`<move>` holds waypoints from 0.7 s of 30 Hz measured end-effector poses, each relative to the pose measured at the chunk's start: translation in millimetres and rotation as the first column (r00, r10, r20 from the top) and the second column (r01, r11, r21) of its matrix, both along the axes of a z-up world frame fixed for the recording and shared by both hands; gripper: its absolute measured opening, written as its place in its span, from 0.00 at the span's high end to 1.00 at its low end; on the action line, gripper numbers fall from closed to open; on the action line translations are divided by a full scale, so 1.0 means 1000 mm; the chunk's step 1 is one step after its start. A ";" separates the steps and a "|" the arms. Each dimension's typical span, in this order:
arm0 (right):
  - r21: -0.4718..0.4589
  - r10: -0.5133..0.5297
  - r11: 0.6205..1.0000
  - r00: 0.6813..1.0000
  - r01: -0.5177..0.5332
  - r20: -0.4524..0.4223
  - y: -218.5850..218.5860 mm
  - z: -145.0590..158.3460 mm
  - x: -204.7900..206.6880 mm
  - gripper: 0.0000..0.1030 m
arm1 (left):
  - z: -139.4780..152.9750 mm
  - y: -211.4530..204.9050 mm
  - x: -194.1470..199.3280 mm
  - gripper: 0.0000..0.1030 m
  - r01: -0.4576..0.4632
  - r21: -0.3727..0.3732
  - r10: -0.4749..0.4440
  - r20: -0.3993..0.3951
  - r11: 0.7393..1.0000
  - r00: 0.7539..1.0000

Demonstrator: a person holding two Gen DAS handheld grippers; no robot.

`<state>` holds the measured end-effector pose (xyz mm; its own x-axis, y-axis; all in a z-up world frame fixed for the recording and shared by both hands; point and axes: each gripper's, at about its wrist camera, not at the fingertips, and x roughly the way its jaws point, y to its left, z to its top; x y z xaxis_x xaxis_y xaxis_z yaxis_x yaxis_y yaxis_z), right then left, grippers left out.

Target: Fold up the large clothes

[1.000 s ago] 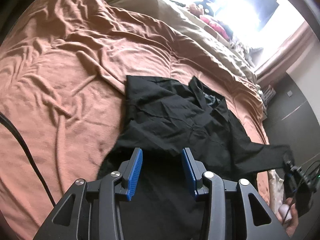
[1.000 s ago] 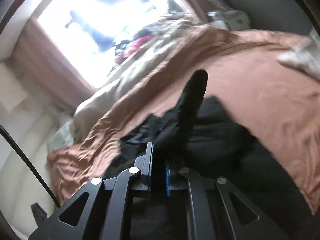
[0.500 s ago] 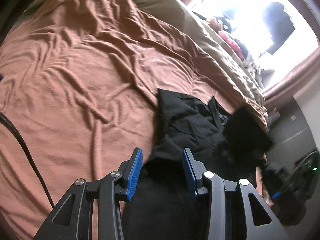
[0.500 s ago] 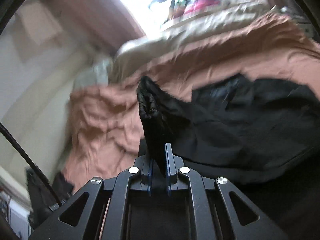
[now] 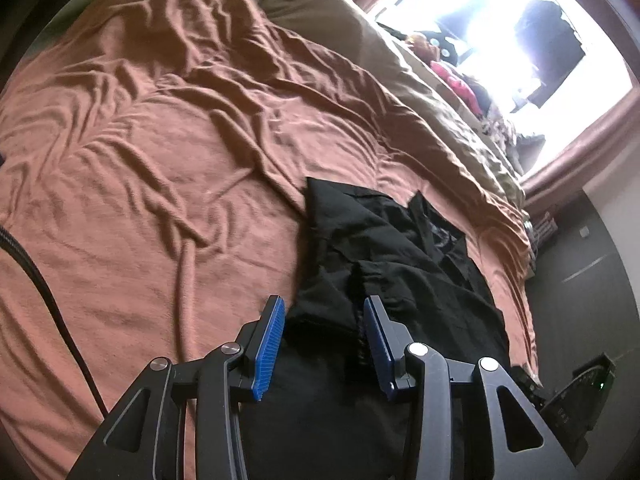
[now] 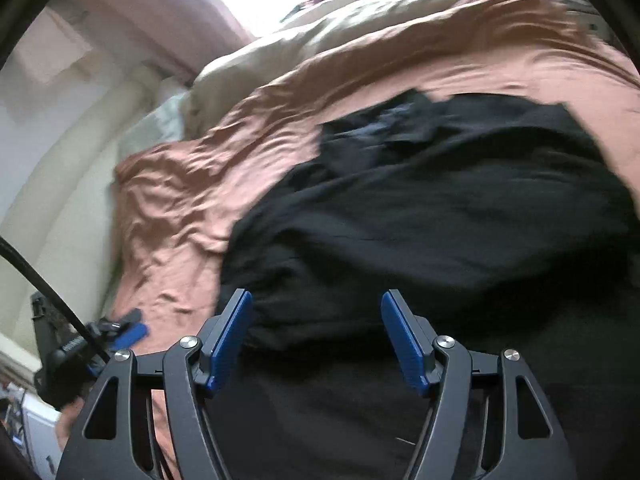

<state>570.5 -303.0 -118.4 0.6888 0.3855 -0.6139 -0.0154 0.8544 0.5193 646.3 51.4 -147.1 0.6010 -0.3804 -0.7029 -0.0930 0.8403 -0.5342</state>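
Black shirt (image 5: 384, 248) on brown sheet (image 5: 160, 160): long axis runs away from you. Left gripper (image 5: 324, 340) nearer its edge, jaws apart, empty; right gripper (image 6: 316, 340) jaws wide over shirt, holding nothing.

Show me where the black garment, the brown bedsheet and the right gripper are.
black garment (image 5: 384, 248), left wrist view, upper folded part.
brown bedsheet (image 5: 160, 168), left wrist view, wrinkled middle.
right gripper (image 6: 316, 336), right wrist view, between open fingertips.

Blown-out window (image 5: 500, 20) glare, dim interior, fisheye-curved edges, right view motion-blurred
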 end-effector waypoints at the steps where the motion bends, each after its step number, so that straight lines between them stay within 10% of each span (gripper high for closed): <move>1: -0.012 -0.018 1.000 1.000 0.018 -0.009 -0.014 0.002 -0.011 0.36 | 0.001 -0.002 -0.001 0.58 0.010 0.002 -0.010 0.004 1.000 1.000; 14: -0.112 -0.225 0.970 0.972 0.218 -0.061 -0.143 0.043 -0.155 0.36 | -0.036 -0.063 0.025 0.57 0.114 0.083 -0.105 -0.108 0.990 0.989; 21: -0.155 -0.290 0.950 0.951 0.273 -0.104 -0.185 0.036 -0.210 0.36 | -0.066 -0.102 0.035 0.30 0.164 0.120 -0.142 -0.170 0.979 0.975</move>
